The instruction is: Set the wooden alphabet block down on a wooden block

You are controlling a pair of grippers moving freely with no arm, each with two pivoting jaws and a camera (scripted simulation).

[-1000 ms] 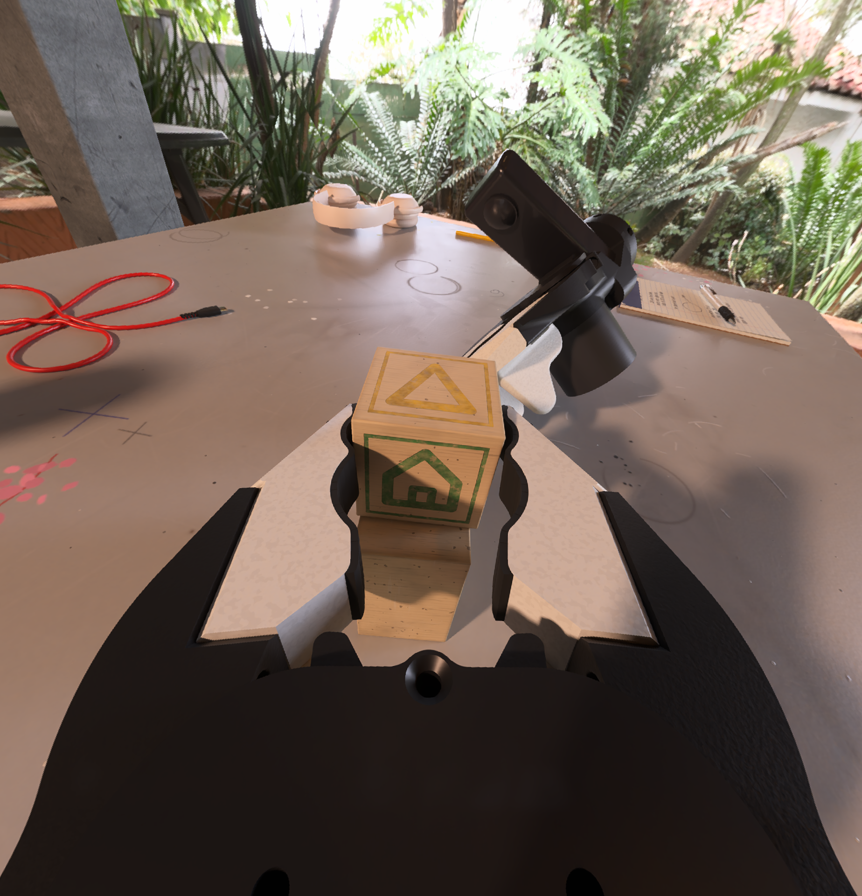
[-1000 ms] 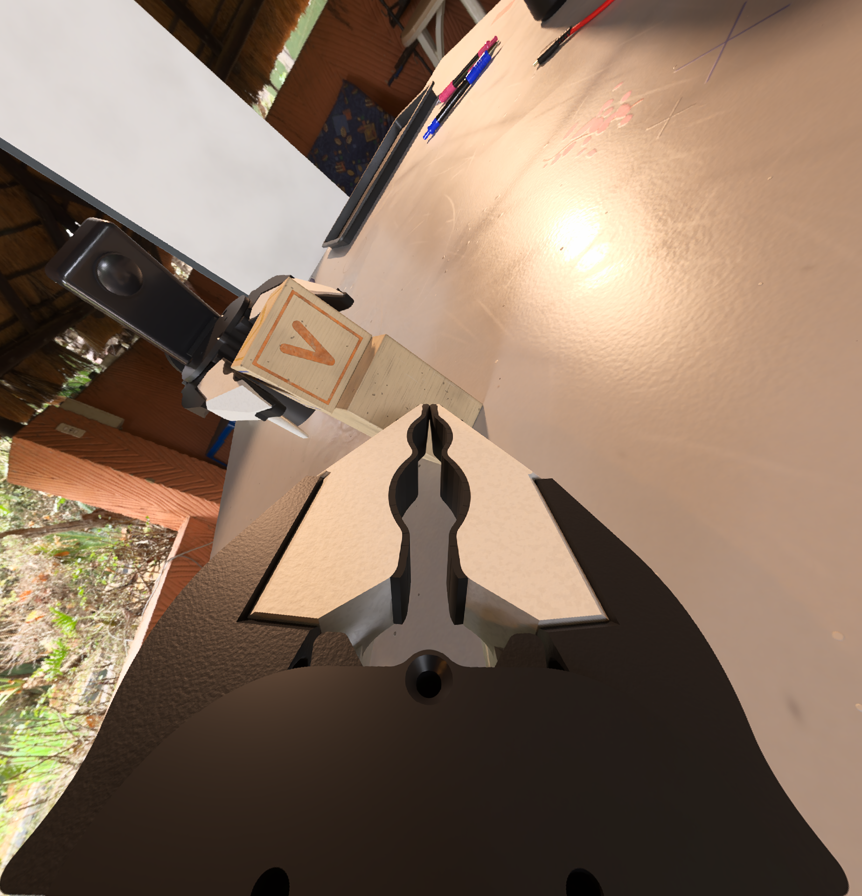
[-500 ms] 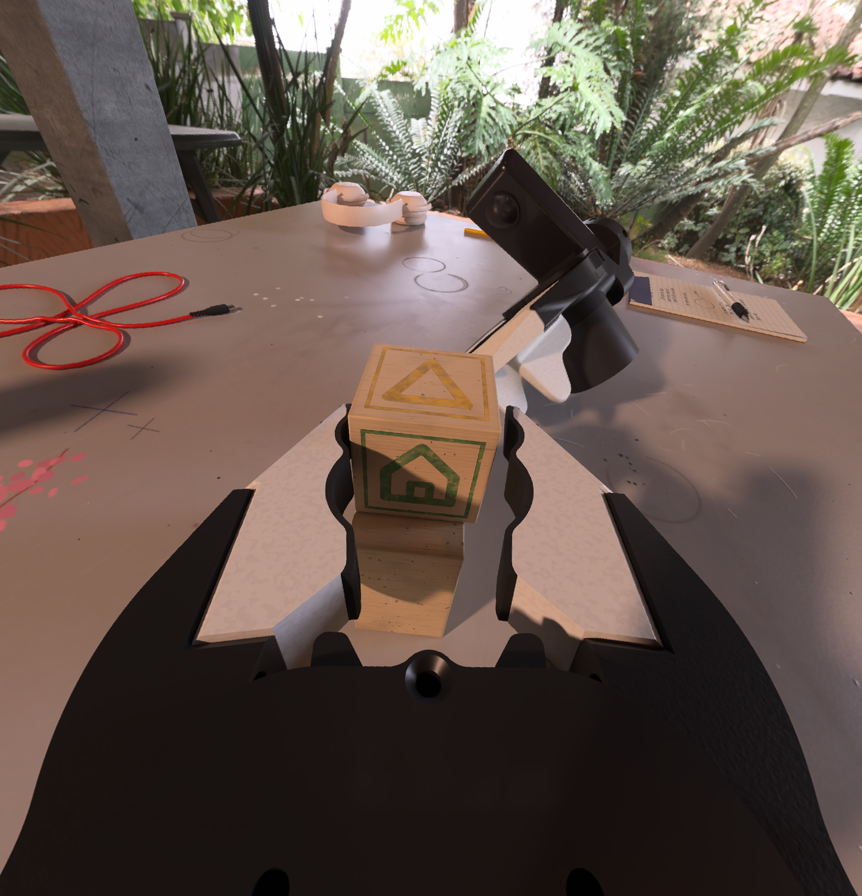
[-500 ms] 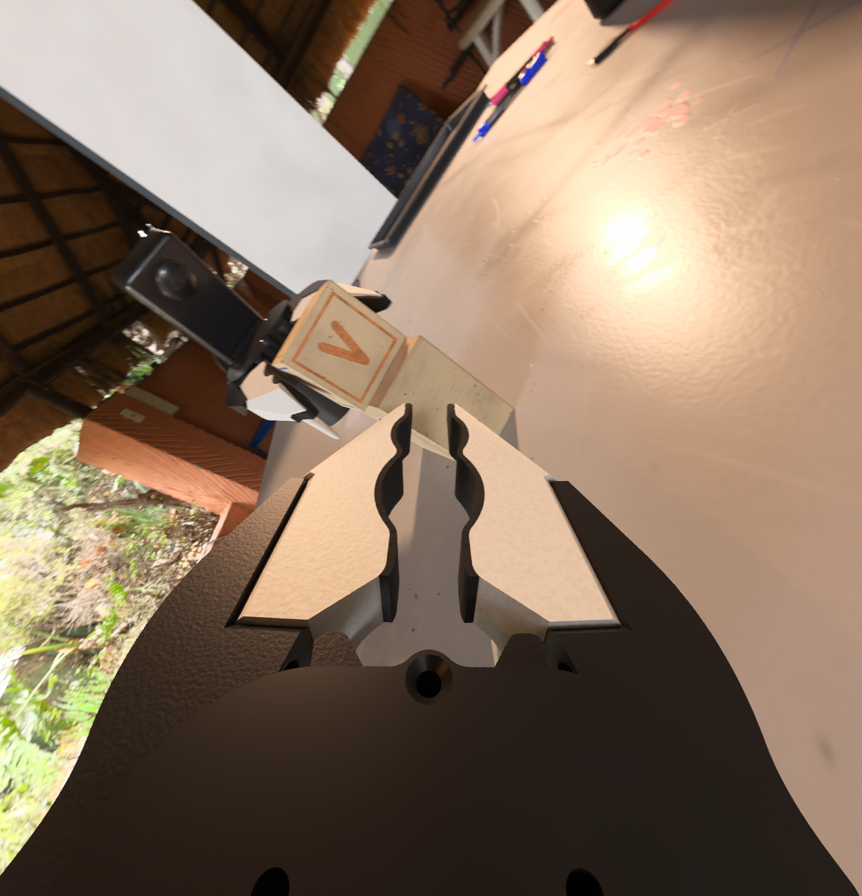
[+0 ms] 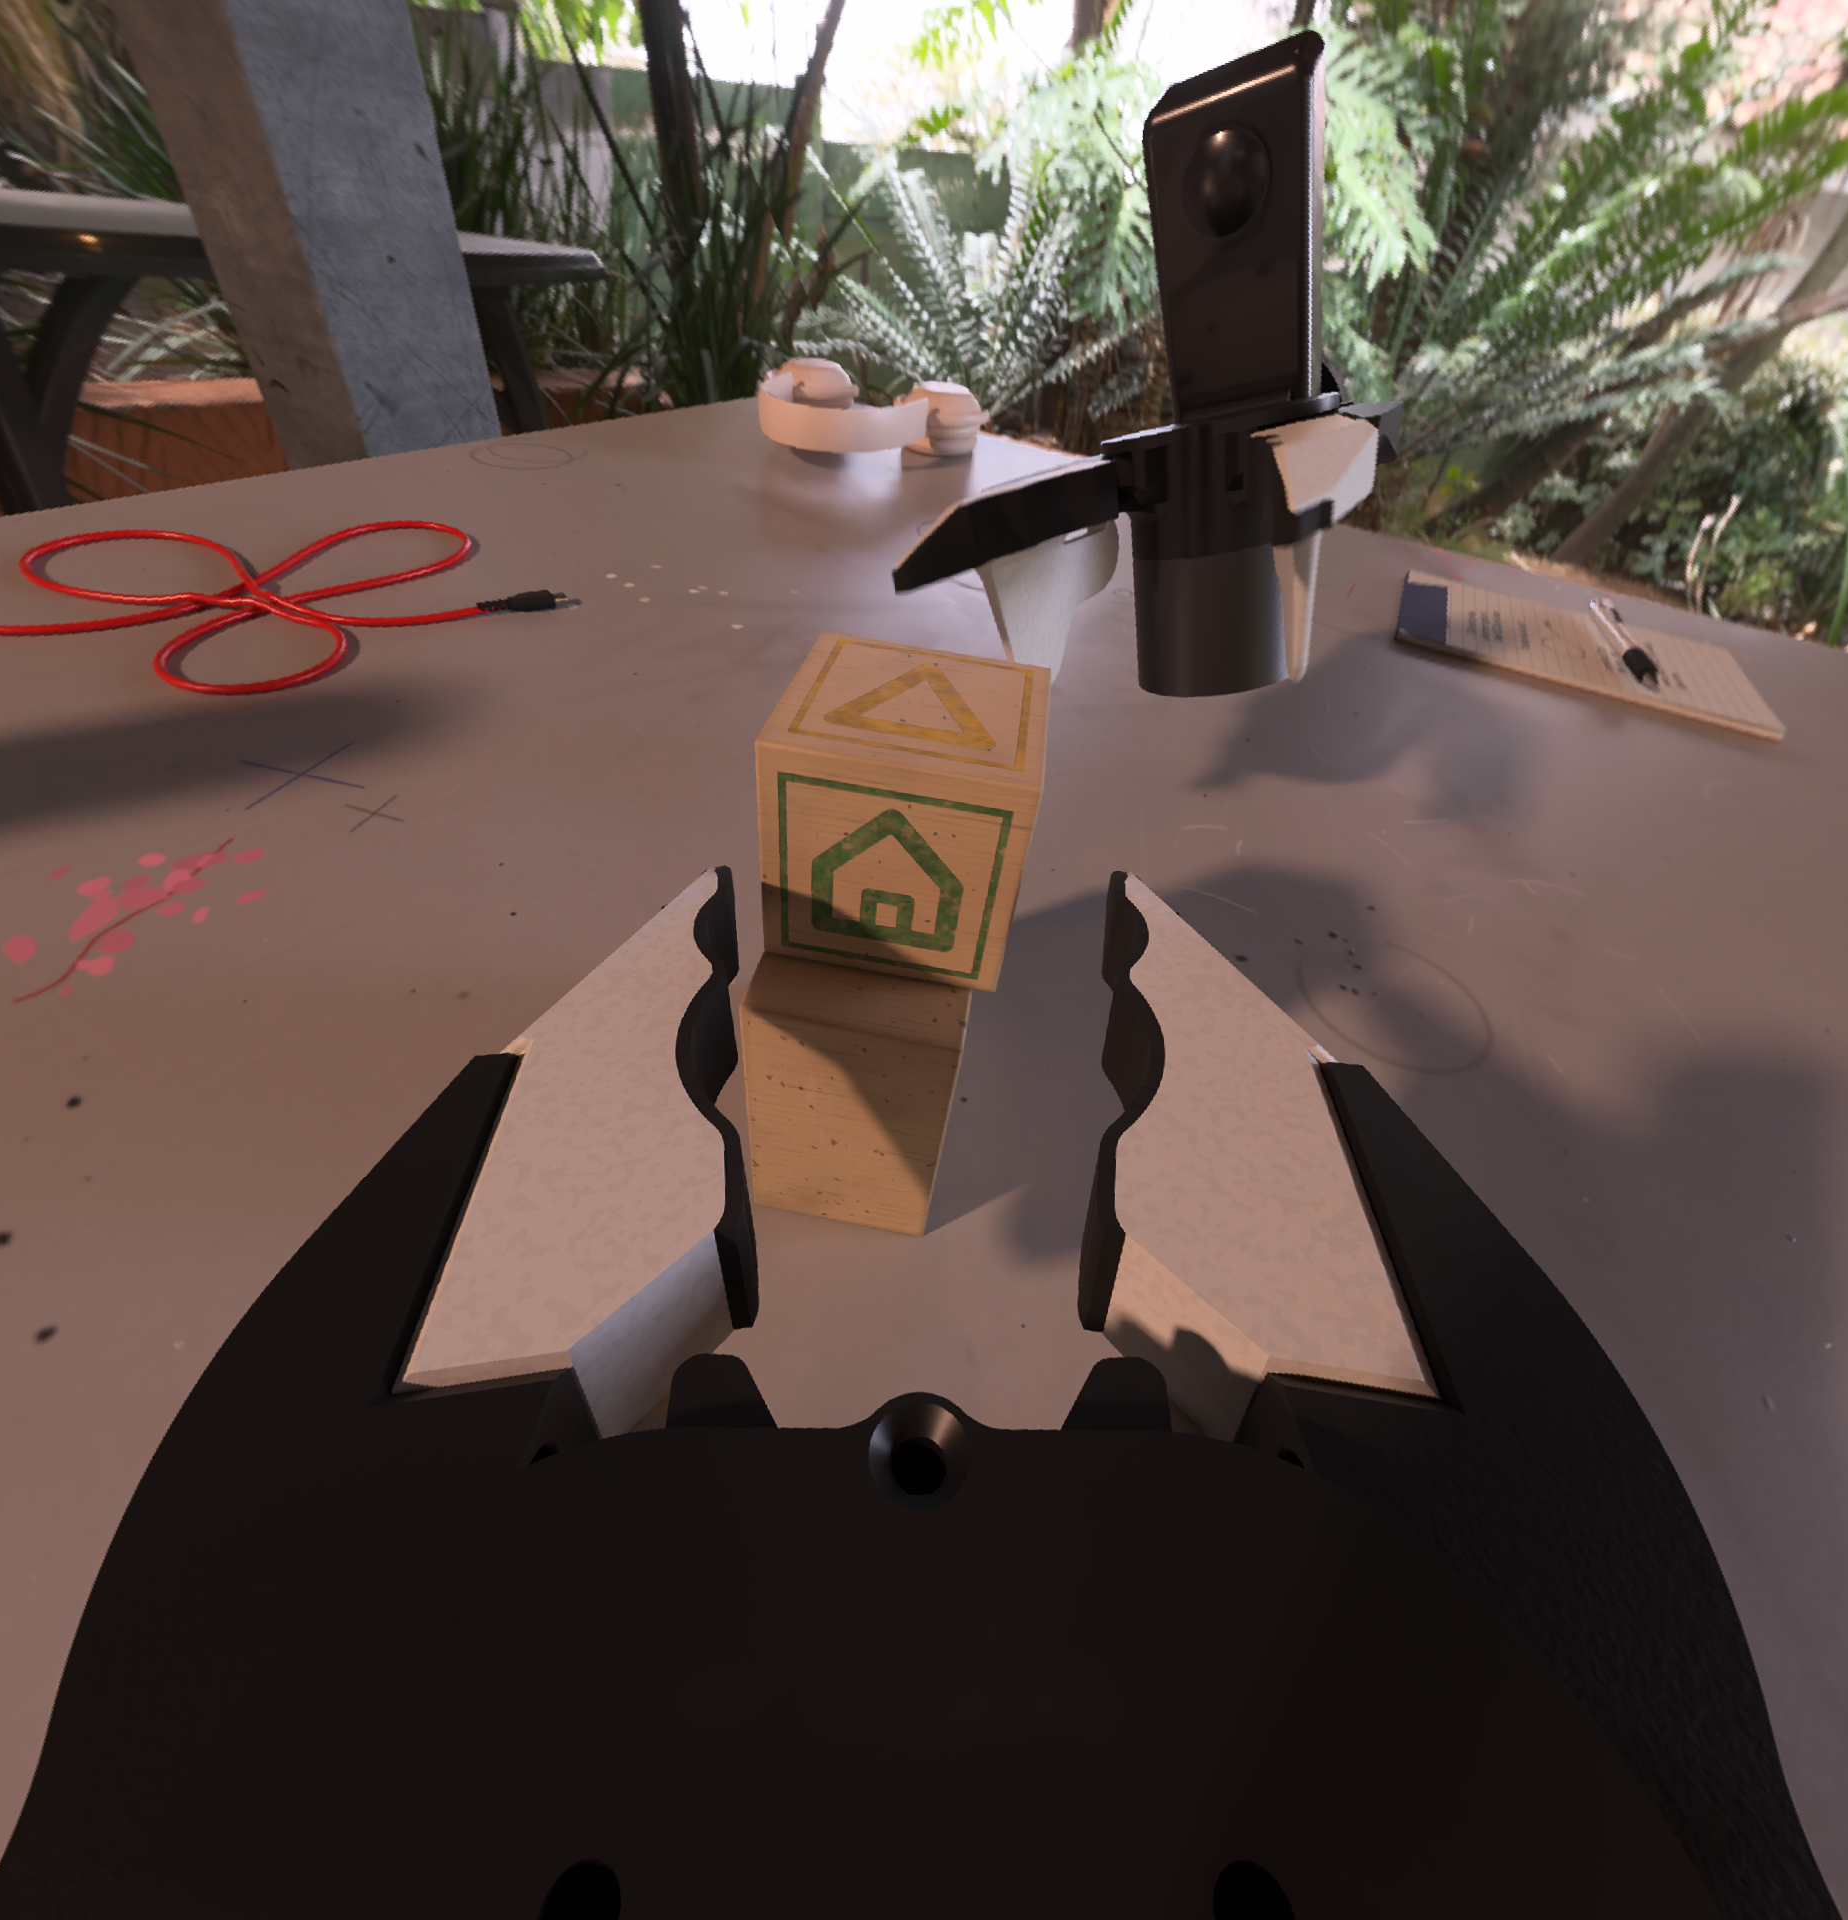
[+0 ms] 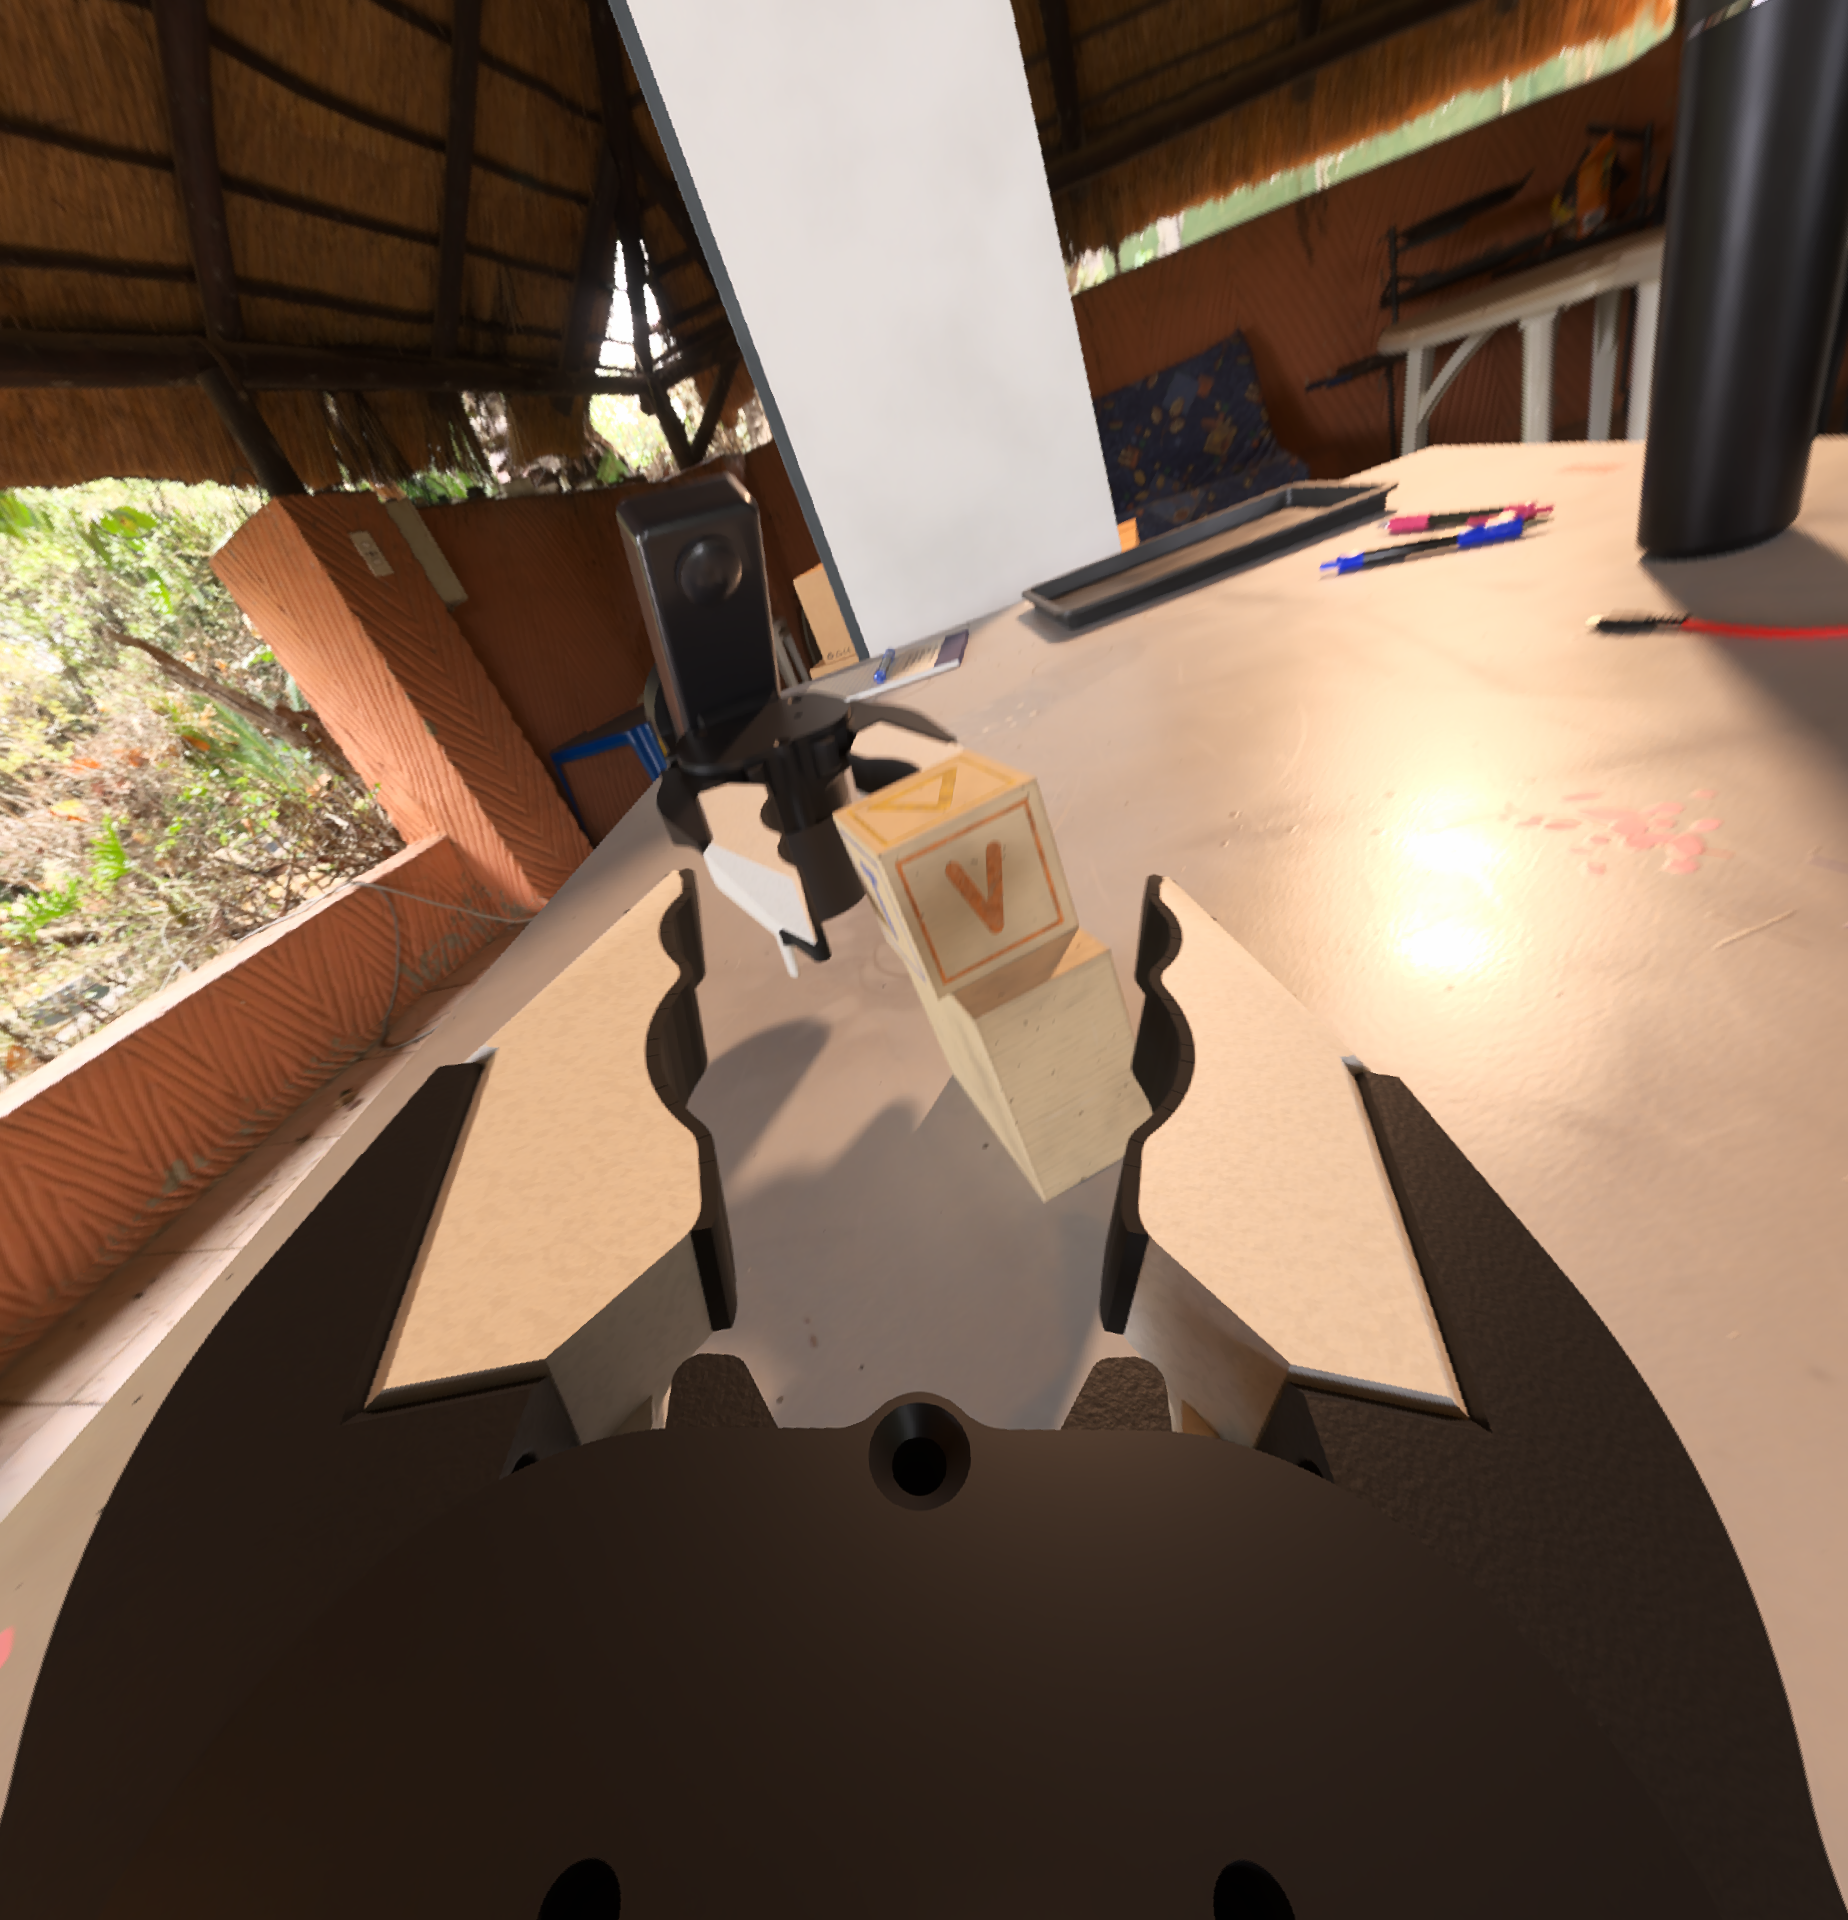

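The wooden alphabet block [image 5: 899, 810], with a green house and a yellow triangle, rests on a plain wooden block [image 5: 847, 1101] on the table and overhangs it a little to the right. My left gripper [image 5: 917, 894] is open and empty, with its fingers either side of the stack and not touching it. My right gripper [image 5: 1169, 623] hovers open behind the stack. In the right wrist view the alphabet block [image 6: 961, 883] shows an orange letter face atop the plain block [image 6: 1045, 1070]. The right gripper [image 6: 920, 894] is open and empty before them, and the left gripper [image 6: 785, 821] is beyond.
A red cable [image 5: 234, 603] lies at the far left, white headphones [image 5: 858, 421] at the back, and a notepad with a pen [image 5: 1585, 665] at the right. In the right wrist view there are a black tray [image 6: 1200, 551], markers [image 6: 1439, 530] and a black cylinder [image 6: 1751, 260].
My left gripper has opened, let go of the alphabet block and drawn back from the stack. My right gripper has gone from shut to open, pulled away and turned upright.
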